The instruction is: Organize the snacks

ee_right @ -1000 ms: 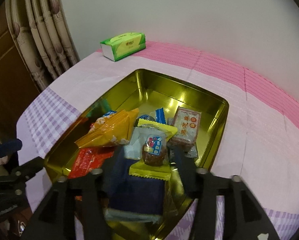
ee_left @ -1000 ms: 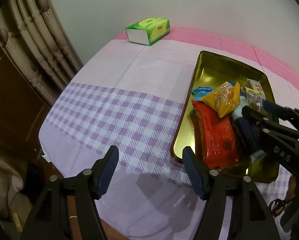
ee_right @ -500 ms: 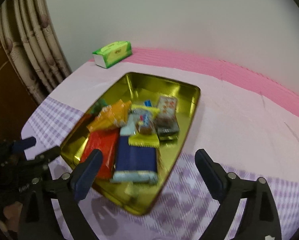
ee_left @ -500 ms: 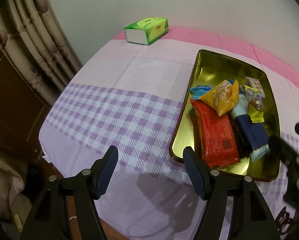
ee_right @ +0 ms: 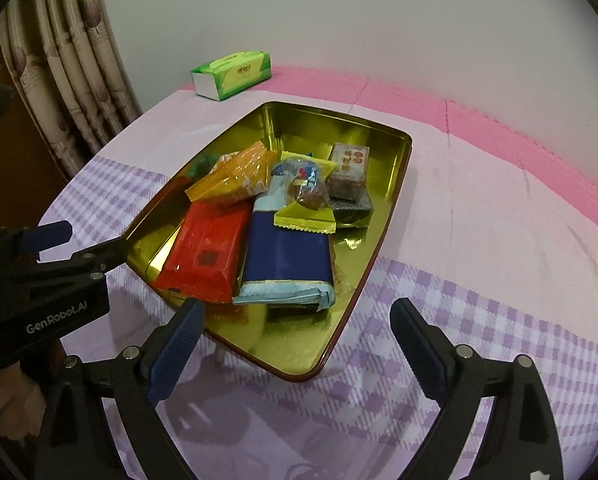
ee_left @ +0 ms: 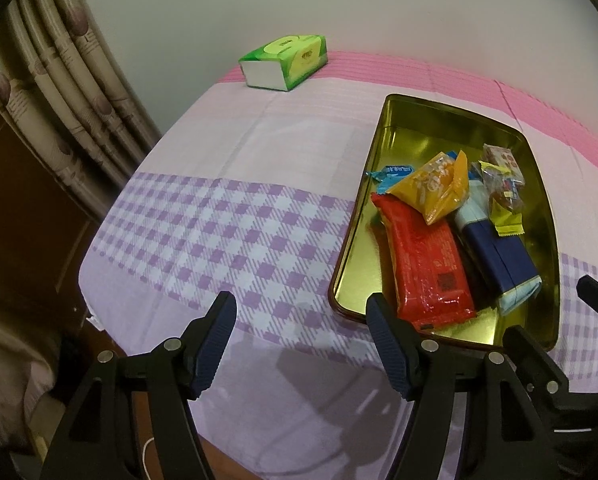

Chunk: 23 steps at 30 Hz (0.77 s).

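right gripper [ee_right: 297, 344] has pulled back out of the gold tray [ee_right: 395, 184] since a second ago, when its fingers were down among the packets; now it hangs off the tray's near corner, jaws wide apart, holding nothing. left gripper [ee_left: 301, 338] has barely shifted: jaws also apart and empty, over the purple-checked tablecloth [ee_left: 203, 240] just beside the tray's near-left corner (its right finger overlaps the tray rim in the left wrist view).

snacks all sit inside the tray:
- red packet [ee_right: 205, 254] flat along the left side
- navy-and-pale-blue packet [ee_right: 289, 258] lying beside it, touching
- orange packet [ee_right: 233, 178] resting on the far ends of the red and navy ones
- yellow-edged clear wrapper [ee_right: 307, 200] with a brown snack inside, on top of the navy packet
- small brown box with red print [ee_right: 349, 166] toward the tray's right wall, a dark wrapper under it
- blue wrapper [ee_left: 391, 172] poking out from under the orange packet, next to the left wall

far half of the tray is bare gold metal. green tissue box [ee_left: 283, 62] stands well apart at the far edge of the table by the wall, on the pink band of the cloth. curtain [ee_left: 55, 92] hangs at left.

left gripper's body shows at the left edge of the right wrist view, near the tray's left corner.
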Available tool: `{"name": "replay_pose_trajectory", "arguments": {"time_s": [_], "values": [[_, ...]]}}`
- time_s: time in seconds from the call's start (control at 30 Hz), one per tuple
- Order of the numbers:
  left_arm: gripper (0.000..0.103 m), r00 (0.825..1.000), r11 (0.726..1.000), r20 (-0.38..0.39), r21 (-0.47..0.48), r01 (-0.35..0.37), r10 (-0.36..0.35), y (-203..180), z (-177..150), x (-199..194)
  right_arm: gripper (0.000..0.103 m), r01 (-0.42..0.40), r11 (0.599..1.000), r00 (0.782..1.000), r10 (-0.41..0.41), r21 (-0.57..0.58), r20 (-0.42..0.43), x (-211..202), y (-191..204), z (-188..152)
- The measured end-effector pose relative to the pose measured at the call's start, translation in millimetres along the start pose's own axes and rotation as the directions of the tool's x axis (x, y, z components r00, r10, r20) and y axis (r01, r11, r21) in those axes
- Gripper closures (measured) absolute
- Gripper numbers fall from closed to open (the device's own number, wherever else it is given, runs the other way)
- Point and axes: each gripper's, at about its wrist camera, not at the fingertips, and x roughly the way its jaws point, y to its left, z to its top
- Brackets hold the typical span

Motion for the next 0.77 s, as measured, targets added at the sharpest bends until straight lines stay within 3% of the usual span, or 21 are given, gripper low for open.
{"name": "replay_pose_trajectory", "arguments": {"time_s": [0.77], "values": [[0.035, 1.000, 1.000, 0.006, 0.016, 0.006, -0.006, -4.9, 0.5, -0.5, 0.011, -0.009, 1.000, 1.000, 0.009, -0.002, -0.024, 6.0, 3.1, -2.3]]}}
